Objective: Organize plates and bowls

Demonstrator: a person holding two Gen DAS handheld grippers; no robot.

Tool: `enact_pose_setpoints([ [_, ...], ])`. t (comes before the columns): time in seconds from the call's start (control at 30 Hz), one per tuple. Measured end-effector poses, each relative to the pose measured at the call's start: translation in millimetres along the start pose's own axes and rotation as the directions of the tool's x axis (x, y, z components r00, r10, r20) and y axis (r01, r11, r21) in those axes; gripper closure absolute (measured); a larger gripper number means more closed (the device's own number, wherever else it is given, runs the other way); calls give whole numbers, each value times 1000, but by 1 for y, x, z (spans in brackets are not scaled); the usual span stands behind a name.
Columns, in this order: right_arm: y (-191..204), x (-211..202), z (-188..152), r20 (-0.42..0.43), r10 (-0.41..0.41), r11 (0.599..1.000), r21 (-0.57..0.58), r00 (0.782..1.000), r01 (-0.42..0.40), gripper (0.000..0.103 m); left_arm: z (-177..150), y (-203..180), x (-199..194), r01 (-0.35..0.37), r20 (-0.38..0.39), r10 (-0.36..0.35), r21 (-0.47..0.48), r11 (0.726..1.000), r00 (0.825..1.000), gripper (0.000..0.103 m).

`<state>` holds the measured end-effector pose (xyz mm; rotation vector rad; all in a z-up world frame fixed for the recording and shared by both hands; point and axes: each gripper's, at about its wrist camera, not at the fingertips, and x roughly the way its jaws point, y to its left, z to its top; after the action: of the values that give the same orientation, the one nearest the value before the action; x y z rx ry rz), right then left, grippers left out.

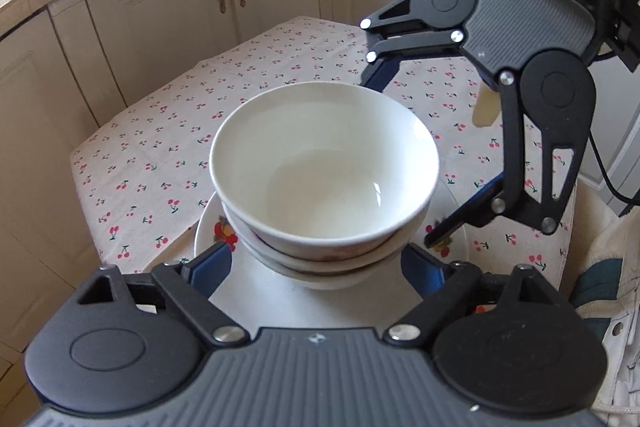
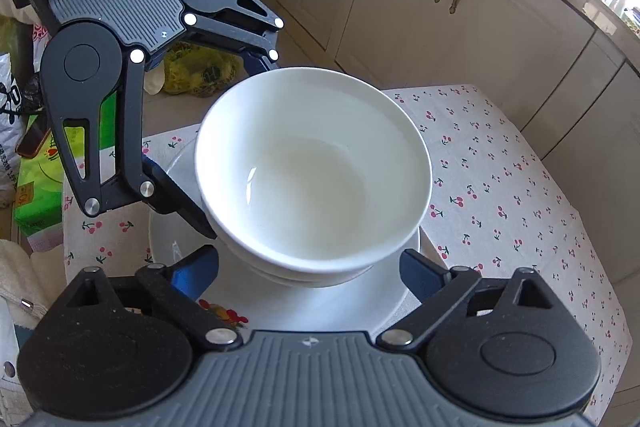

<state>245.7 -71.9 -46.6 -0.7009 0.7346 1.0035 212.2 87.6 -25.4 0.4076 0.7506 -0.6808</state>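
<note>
Bowls [image 1: 324, 183] sit nested in a stack of white ones between the spread jaws of both grippers, on a white plate [image 1: 224, 239] with a fruit print at its rim. The left gripper [image 1: 320, 267] has its blue-padded jaws wide apart, one at either side of the stack's base at 7 and 5 o'clock in its own view; whether the pads touch the china cannot be told. The right gripper [image 2: 316, 267] is spread the same way around the stack in its own view. Each gripper shows in the other's camera: the right gripper at 2 o'clock in the left wrist view, the left gripper [image 2: 224, 143] at 10 o'clock in the right wrist view, jaws open around the stack. The plate rests on a desk covered by a cherry-print cloth [image 1: 160, 155]. Cream cabinets [image 1: 168, 11] stand beyond at 12 o'clock, and a green packet [image 2: 38, 187] lies at 9 o'clock in the right wrist view.
</note>
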Motion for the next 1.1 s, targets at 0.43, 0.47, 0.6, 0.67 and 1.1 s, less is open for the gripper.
enact_pose_setpoints([
  [0.43,18,-84,-40,27,-336,863,409,941,297,0,-18,-66,-83,-242,205,287,-215,946,936,1],
  [0.47,20,-90,-43,27,-357,835,457,934,306,0,-17,-72,-86,-243,210,300,-257,935,931,1],
  [0.6,40,-108,-66,-29,-455,680,633,890,368,0,-13,-106,-98,-322,188,428,-419,849,884,1],
  [0.67,52,-117,-77,-45,-470,623,691,882,367,0,-11,-120,-101,-340,163,466,-488,804,870,1],
  [1.1,115,-160,-99,-63,-537,546,734,841,404,0,-9,-179,-120,-412,88,537,-542,733,839,1],
])
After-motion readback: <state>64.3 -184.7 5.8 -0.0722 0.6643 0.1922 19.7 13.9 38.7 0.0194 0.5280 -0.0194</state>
